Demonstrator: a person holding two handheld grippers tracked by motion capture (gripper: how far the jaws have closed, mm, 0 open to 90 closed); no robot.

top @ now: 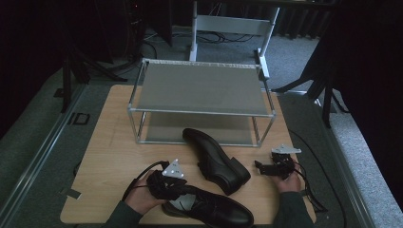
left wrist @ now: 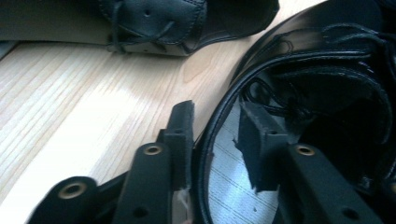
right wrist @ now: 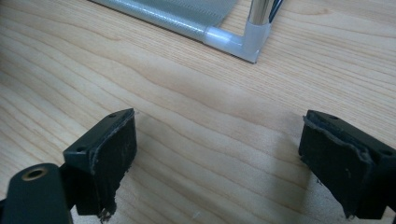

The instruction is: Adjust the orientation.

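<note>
Left gripper [left wrist: 215, 140] jaws straddle the collar rim of the near shoe [top: 214, 206], one jaw outside the leather, one inside the opening; narrow gap, looks about clamped on the rim but can't tell if pressure is on. Right gripper [right wrist: 217, 158] jaws wide apart, nothing between, just bare table [top: 114, 142] below, hovering near the rack corner post [right wrist: 254, 42].

Near shoe lies at the front table edge by the left hand [top: 142, 197]. Far shoe [top: 214, 159] lies on its side, toe under the rack [top: 199, 88] lower shelf, heel toward the person, well apart from the right gripper.

Handling guess: black leather dress shoes, moderately heavy, smooth and a bit slippery on the upper, sole stiff, collar soft and will flex (laces loose, could snag). Best hold is heel collar or counter; pinching the rim alone may let the toe droop, so lift slow
</note>
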